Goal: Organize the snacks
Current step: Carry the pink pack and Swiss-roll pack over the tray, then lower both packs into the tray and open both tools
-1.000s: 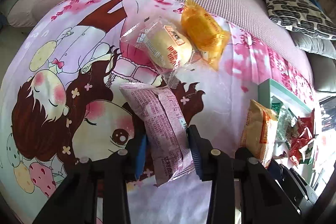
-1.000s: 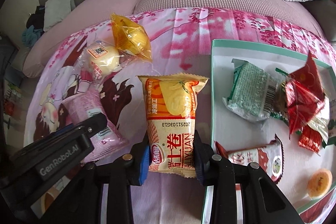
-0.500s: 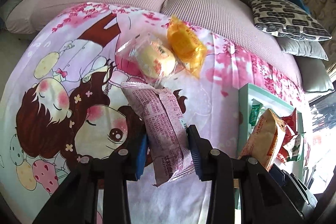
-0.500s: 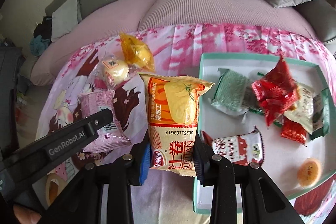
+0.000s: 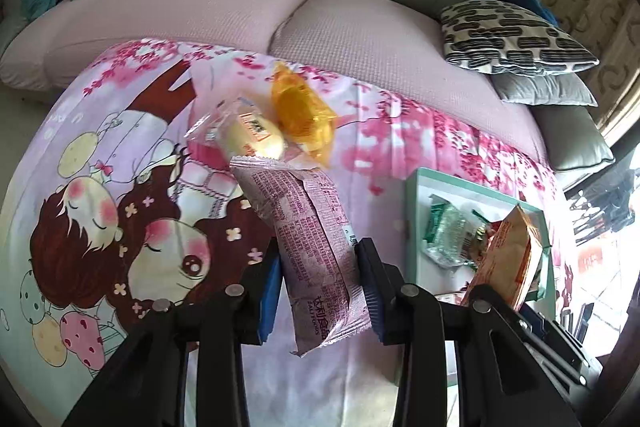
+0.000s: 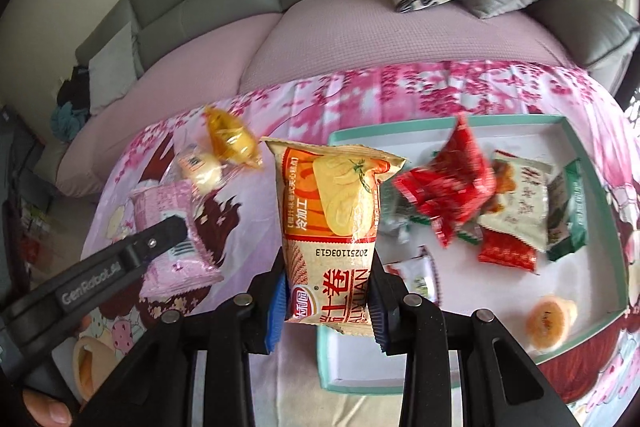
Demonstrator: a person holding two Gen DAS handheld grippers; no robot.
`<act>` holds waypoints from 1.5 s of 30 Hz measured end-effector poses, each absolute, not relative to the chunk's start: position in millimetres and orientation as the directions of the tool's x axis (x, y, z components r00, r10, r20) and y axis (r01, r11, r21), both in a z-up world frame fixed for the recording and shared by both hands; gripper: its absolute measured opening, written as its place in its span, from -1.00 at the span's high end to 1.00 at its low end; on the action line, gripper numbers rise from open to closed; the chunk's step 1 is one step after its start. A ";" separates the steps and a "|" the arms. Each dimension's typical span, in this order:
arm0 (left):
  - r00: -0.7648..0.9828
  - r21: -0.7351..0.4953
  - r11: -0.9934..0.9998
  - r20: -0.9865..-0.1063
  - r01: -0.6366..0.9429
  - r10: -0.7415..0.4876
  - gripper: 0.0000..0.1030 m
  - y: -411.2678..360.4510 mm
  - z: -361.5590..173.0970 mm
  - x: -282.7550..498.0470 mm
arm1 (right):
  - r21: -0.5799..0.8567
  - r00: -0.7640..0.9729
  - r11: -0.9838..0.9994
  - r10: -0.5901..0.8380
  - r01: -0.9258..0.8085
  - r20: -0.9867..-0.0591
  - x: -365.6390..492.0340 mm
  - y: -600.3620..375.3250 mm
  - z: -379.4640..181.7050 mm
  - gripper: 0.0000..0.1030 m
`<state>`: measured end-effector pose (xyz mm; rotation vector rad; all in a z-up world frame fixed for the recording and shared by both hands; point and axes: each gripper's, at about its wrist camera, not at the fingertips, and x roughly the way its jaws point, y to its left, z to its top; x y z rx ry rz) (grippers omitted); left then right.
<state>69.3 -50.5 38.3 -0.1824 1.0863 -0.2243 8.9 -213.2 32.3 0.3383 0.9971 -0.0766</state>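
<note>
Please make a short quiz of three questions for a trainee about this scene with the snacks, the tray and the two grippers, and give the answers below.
1. True or false: the left gripper is shut on the pink packet.
2. Which packet does the right gripper hold? A: red packet. B: orange packet. C: green packet.
3. How many snacks lie on the printed cloth outside the tray, not counting the two held ones?

Key
1. True; it is clamped between the blue pads.
2. B.
3. Two: the yellow packet and the clear-wrapped bun, lying close together.
</note>
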 end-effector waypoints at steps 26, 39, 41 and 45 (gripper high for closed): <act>0.396 -0.235 0.904 -0.839 0.356 -0.374 0.25 -153.3 40.0 53.8 | 0.264 0.570 0.780 -0.140 0.568 -0.810 -47.0 -373.8 51.4 0.28; 0.357 -0.231 0.876 -0.846 0.424 -0.396 0.25 -190.2 23.0 56.9 | 0.218 0.476 0.718 -0.177 0.661 -0.861 -61.8 -422.1 23.9 0.28; 0.345 -0.234 0.872 -0.850 0.430 -0.399 0.25 -193.6 20.2 59.0 | 0.214 0.467 0.724 -0.166 0.656 -0.869 -59.3 -421.5 17.3 0.28; 0.341 -0.236 0.869 -0.850 0.435 -0.401 0.25 -200.9 16.3 62.8 | 0.203 0.436 0.723 -0.148 0.660 -0.888 -54.6 -423.9 2.8 0.28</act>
